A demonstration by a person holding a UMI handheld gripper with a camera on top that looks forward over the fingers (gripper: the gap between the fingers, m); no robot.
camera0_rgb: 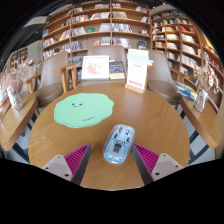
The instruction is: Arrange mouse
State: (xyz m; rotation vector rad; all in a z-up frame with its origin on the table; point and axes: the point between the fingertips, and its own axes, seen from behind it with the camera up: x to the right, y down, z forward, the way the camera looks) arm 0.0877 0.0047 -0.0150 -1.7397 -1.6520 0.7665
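A light blue-grey mouse (118,143) lies on the round wooden table (160,120), between my two fingers and a little ahead of their tips. There is a gap between the mouse and each finger, and it rests on the table. My gripper (111,160) is open; its pink pads (73,157) show on both sides. A green mat (83,108) lies on the table beyond the mouse, to the left.
A white sign stand (137,71) and a framed card (96,67) stand at the table's far edge. Chairs surround the table. Bookshelves (100,25) line the back wall and the right side.
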